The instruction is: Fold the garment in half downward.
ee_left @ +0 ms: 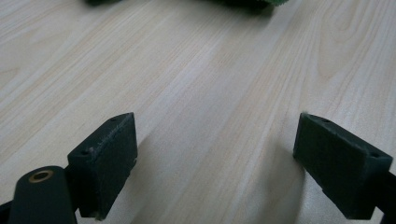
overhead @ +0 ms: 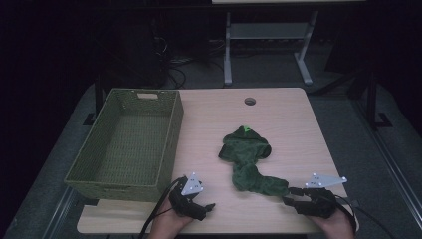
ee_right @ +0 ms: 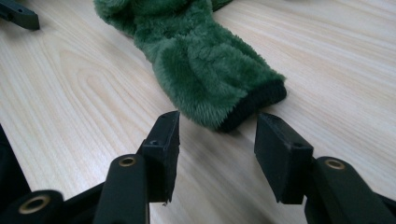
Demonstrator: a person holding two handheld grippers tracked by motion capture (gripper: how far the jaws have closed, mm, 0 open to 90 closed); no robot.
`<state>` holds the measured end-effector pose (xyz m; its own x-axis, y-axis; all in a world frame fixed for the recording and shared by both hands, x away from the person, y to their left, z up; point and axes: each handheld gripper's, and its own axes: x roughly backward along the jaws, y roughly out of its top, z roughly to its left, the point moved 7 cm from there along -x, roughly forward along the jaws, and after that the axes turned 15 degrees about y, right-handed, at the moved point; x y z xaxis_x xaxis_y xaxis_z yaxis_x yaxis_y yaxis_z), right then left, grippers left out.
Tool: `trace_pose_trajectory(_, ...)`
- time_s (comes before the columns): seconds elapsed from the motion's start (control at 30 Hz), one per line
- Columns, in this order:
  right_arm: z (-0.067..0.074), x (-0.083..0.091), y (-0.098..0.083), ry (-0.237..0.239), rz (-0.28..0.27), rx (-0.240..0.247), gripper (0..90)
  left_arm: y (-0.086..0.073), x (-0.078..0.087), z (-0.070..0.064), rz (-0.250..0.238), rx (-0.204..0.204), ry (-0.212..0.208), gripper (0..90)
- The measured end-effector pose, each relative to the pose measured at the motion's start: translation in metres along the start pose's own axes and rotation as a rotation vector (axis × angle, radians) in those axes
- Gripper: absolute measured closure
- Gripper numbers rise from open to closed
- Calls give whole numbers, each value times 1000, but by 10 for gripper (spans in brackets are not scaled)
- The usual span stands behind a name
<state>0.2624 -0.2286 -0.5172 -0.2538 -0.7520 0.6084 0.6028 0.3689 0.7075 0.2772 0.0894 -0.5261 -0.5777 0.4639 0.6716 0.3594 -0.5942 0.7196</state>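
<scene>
The green plush garment (overhead: pixel 247 160) lies crumpled at the centre of the high view, on the bare wooden desk (overhead: pixel 288 124), with one sleeve-like end trailing toward the lower right. That end, finished in a dark cuff (ee_right: pixel 254 105), is the nearest part to the right gripper (overhead: pixel 290 195), which probably explains why this gripper sits low at the lower right of the frame and points left at it. In the right gripper view its fingers (ee_right: pixel 161 144) stand apart on either side of the cuff's tip, just short of it and not pressing on it, so nothing is held; the line-up looks like the set-up for a pinch on the cuff.

The left gripper (overhead: pixel 209 208), at the lower middle of the high view, has its fingers (ee_left: pixel 109 158) wide apart over bare wood, well away from the cloth, seemingly waiting. The green woven basket (overhead: pixel 164 149) stands empty at the left, a likely destination for the garment
</scene>
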Motion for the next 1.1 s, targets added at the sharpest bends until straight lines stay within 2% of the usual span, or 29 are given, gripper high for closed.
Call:
trace_pose_trajectory(0.1,-1,-3,2,-4,0,7,557,0,0,0,0,0,0,129)
trace_pose_trajectory(0.23,-2,-2,4,-31,5,16,779,0,0,0,0,0,0,129)
trace_pose_trajectory(0.3,-3,0,5,-38,5,20,812,0,0,0,-1,0,0,129)
trace_pose_trajectory(0.47,-4,9,4,-60,8,19,821,0,0,0,-1,-1,-1,129)
trace_pose_trajectory(0.63,-4,28,0,-83,-16,19,822,0,0,0,-1,0,-1,129)
trace_pose_trajectory(0.73,-3,33,0,-75,-23,28,821,0,0,0,-1,0,-1,128)
trace_pose_trajectory(0.93,10,34,15,-35,-31,94,820,0,0,0,-1,0,-1,129)
trace_pose_trajectory(1.1,21,31,34,-3,-39,154,820,0,0,0,-1,-1,0,129)
